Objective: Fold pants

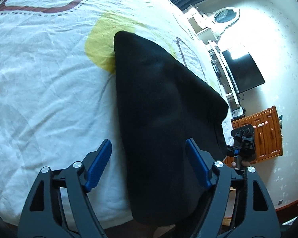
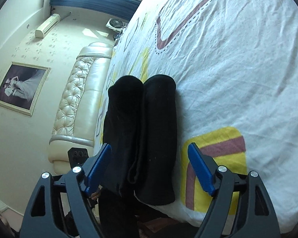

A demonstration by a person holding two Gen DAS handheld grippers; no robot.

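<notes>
A bed with a wrinkled white patterned sheet [image 2: 238, 69] carried the folded black fabric pants [image 2: 149, 138] at frame centre; the left gripper [image 1: 148, 164] and right gripper [image 2: 150, 168] both gaped apart, holding nothing

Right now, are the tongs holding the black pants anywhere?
No. Both the left tongs and right tongs are open, and the pants lie loose on the bed.

Black pants [image 2: 149, 134] lie folded lengthwise, legs side by side.
</notes>
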